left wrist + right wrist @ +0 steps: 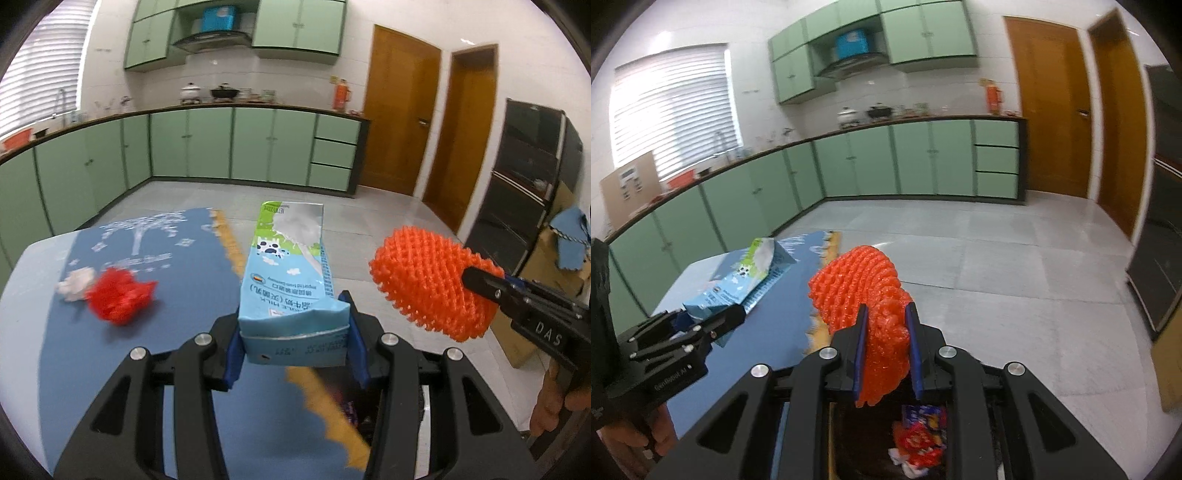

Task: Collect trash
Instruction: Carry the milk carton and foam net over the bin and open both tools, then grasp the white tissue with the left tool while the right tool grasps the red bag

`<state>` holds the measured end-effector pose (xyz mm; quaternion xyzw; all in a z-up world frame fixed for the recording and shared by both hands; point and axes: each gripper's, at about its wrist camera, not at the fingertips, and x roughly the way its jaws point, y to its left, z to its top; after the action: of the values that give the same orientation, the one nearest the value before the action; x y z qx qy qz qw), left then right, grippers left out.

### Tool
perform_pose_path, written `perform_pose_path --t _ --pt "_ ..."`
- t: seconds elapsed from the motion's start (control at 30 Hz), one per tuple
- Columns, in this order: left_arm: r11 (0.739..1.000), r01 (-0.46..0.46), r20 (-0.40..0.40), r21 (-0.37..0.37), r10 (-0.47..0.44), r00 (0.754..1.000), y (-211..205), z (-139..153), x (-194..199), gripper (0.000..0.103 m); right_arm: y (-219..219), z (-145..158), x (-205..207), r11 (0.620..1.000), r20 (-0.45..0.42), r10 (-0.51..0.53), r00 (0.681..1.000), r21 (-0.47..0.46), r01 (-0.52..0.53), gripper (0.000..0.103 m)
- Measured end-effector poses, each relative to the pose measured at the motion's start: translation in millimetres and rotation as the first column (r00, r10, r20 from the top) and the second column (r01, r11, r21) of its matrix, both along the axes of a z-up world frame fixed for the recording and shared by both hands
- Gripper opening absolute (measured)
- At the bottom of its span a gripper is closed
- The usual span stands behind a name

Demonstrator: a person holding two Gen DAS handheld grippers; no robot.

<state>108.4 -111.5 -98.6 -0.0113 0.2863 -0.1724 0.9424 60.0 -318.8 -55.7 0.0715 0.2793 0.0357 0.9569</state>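
The left gripper [293,347] is clenching a light blue milk carton [290,280] by its lower end, its blue fingers [232,360] pressing on either side, and the carton is standing up tilted away from the camera in the middle of the left wrist frame. In the right wrist frame the same carton [738,280] is showing at centre left, lifted above the desk [783,325]. The right gripper [886,354] is grasping an orange foam net [864,295], the fingers [860,354] squeezing its lower part while the rest is bulging out above them in the middle of the frame; in the left wrist frame this net [428,284] is hanging at centre right, clear of the desk edge. Below the right gripper, at the bottom centre of the right wrist frame, a dark bin [864,443] is lying open with red and blue wrappers [921,432] inside it. On the blue cloth [184,266] covering the desk, at centre left of the left wrist frame, a red net ball [120,293] is lying just beside a crumpled white tissue [75,282], the two touching. A hand [554,402] is gripping the right gripper's handle at the lower right edge.
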Motion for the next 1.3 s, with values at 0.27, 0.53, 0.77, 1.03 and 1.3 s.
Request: perform_pose_path --t 0.27,0.53,0.77,1.03,1.3 --pt "0.990 0.138 -0.086 0.000 -0.138 0.987 -48 -29 18 0.044 -43 -37 -5 0.991 -0.092 -0.131 0.987 0.000 0.132 0.019" --pt "0.977 0.213 -0.216 0.000 -0.208 0.954 -72 -59 30 0.045 -63 -76 3 0.982 -0.191 -0.182 0.965 0.007 0.187 0.020" --pt "0.980 0.201 -0.209 -0.007 -0.198 0.958 -68 -58 30 0.049 -68 -93 10 0.981 -0.239 -0.183 0.954 0.018 0.193 0.034" --pt "0.991 0.133 -0.165 -0.023 -0.135 0.977 -42 -39 26 0.051 -53 -66 8 0.984 -0.165 -0.177 0.970 0.005 0.180 0.069" --pt "0.999 -0.049 -0.070 -0.016 0.047 0.996 32 -10 14 0.059 -8 -28 18 0.996 -0.068 -0.094 0.993 0.007 0.094 0.087"
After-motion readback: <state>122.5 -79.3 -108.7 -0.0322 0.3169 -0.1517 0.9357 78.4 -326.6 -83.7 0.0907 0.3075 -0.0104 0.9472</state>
